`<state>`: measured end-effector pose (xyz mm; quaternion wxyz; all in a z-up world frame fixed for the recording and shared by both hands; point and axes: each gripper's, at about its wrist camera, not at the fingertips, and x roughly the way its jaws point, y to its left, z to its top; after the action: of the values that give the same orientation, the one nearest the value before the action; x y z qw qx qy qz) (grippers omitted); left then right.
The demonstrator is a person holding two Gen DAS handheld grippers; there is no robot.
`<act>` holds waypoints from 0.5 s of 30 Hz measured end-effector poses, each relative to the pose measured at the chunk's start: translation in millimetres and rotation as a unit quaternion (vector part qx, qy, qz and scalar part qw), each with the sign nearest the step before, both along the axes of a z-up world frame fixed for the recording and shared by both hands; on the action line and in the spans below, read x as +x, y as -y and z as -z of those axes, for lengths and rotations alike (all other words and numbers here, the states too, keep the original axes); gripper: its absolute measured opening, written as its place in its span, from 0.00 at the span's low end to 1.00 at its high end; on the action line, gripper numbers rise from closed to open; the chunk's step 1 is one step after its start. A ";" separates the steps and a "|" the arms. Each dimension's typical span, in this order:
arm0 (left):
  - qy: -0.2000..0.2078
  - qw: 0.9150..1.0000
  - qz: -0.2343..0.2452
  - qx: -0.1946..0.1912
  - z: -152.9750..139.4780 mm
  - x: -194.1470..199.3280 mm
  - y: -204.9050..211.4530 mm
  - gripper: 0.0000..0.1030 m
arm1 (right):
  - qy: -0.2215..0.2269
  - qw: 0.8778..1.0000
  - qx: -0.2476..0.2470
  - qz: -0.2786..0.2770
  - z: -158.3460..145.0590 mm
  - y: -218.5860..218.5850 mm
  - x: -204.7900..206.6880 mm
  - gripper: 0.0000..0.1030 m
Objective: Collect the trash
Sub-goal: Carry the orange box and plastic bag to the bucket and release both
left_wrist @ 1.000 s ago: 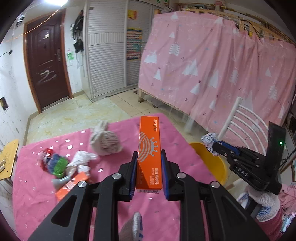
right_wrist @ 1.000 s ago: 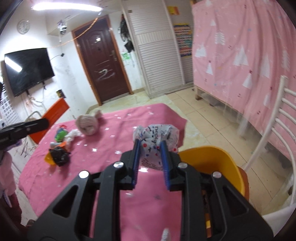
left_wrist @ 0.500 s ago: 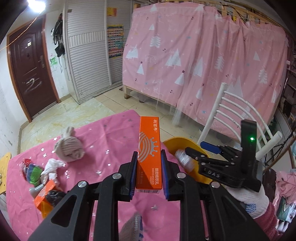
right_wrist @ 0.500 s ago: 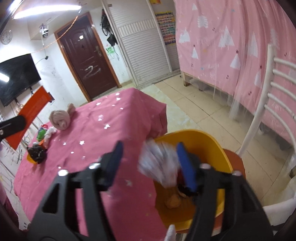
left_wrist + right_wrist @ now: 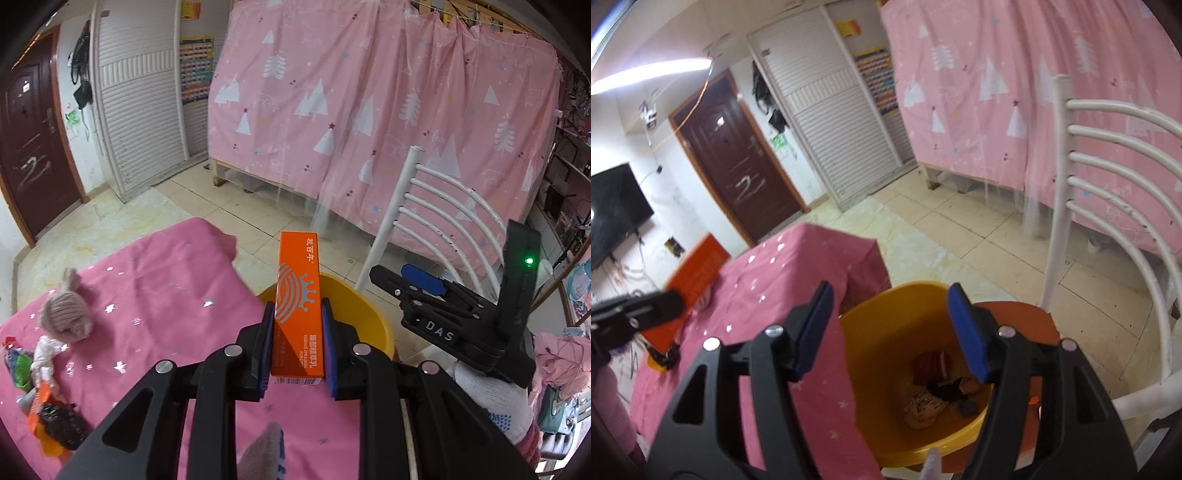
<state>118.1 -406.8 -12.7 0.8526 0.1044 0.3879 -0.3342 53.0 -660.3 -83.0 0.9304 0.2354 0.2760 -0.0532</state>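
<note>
A basin point(image 5: 882, 317) stands on a chair point(image 5: 1030, 314) beside the table point(image 5: 166, 280).

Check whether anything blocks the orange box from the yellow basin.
Nothing visible does. The left tongs hold the orange box at the yellow basin; the open right tongs hover above its mouth, a possible crowding.

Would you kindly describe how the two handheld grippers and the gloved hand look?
Both the left gripper and right gripper are matte black, angular frames with silver screws and blue pads. The right one's body bears white "DAS" lettering and a green light. The hand wears a white knitted glove with blue dots.
</note>
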 end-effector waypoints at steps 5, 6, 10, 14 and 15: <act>-0.007 1.000 0.006 0.009 7.9 2.0 20.3 0.15 | 0.016 1.000 0.008 0.021 -4.5 11.1 -10.2 0.61; -0.012 1.000 0.008 0.006 9.4 3.1 23.7 0.16 | 0.018 1.000 0.009 0.023 -5.6 12.1 -10.6 0.61; -0.013 1.000 0.010 0.005 12.9 5.9 31.7 0.39 | 0.020 0.999 0.012 0.027 -6.6 13.2 -9.4 0.61; -0.009 1.000 0.009 0.009 14.3 4.1 29.9 0.46 | 0.020 1.000 0.012 0.022 -6.8 11.8 -9.4 0.62; -0.008 1.000 0.008 0.009 14.3 3.5 28.9 0.46 | 0.020 1.000 0.011 0.019 -6.7 11.0 -8.7 0.62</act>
<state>121.6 -435.7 -27.0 0.8457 0.1123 0.3969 -0.3385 44.3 -671.3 -76.3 0.9317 0.2520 0.2538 -0.0633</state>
